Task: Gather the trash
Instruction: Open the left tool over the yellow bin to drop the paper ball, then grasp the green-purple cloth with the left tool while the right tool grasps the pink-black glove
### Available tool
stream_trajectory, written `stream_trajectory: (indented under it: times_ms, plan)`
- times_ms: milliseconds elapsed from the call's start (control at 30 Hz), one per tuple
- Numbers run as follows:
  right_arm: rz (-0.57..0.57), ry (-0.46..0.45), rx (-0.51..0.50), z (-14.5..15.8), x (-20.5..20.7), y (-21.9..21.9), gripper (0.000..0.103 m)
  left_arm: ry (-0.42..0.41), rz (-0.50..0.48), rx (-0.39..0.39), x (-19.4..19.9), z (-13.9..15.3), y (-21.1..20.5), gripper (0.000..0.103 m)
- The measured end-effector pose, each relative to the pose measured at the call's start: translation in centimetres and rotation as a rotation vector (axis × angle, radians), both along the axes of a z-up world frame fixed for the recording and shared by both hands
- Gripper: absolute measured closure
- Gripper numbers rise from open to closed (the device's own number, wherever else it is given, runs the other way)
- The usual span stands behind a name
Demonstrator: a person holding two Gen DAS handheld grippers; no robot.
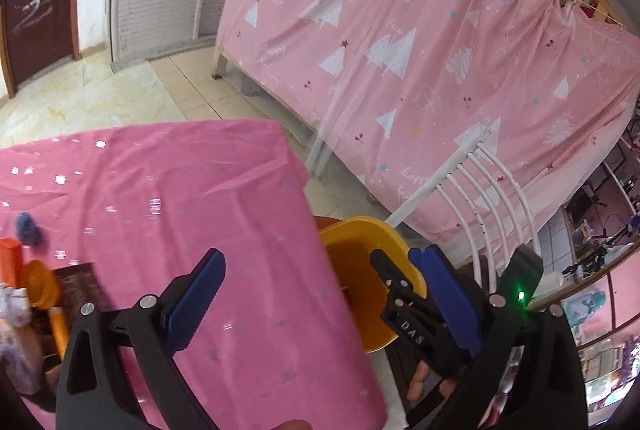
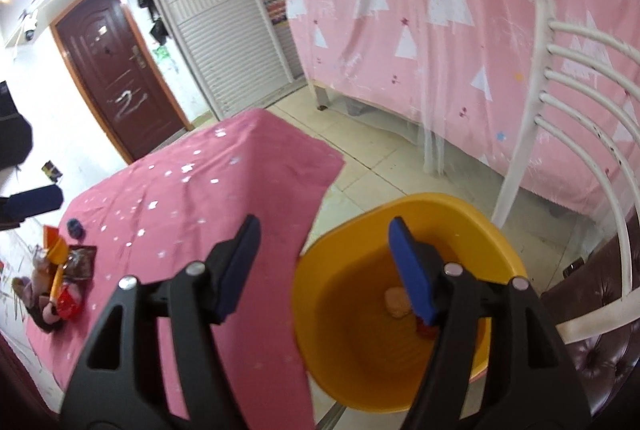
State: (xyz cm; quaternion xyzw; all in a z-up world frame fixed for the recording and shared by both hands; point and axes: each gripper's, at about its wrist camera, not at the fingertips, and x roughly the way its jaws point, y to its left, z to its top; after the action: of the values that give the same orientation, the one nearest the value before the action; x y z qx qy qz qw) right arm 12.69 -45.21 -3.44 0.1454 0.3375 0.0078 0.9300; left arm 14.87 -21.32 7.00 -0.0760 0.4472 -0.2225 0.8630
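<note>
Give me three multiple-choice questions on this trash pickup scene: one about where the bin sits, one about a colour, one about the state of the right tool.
1. Where is the yellow bin?
A. On the table
B. On the floor beside the table, in front of the white chair
C. On the bed

2. What colour is the tablecloth?
A. Green
B. White
C. Pink with silver stars

3. How is the right tool?
A. Open and empty, above the bin
B. Shut on a bottle
C. Shut on the cloth

Answers: 1 B, the bin stands below the table edge next to the chair. 2 C, pink cloth covers the table. 3 A, a wide empty gap shows between its blue pads, with scraps lying in the bin.
</note>
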Motion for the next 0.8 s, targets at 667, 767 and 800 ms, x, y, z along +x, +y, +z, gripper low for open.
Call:
stream_trajectory:
  times_ms: [667, 767, 800]
  plan:
    - [0.154, -0.066, -0.054, 2.2, -0.9, 6.8, 0.039, -0.03, 0.183, 0.1, -3.1, 0.8, 14.6, 0.011]
    - [0.182, -0.071, -0.051, 2.4, -1.1, 7.6, 0.039, -0.017, 0.212, 0.096, -3.2, 0.6, 16.6, 0.011]
    - [0.191, -0.071, -0.05, 2.4, -1.1, 7.9, 0.039, -0.015, 0.221, 0.098, -3.4, 0.6, 17.2, 0.011]
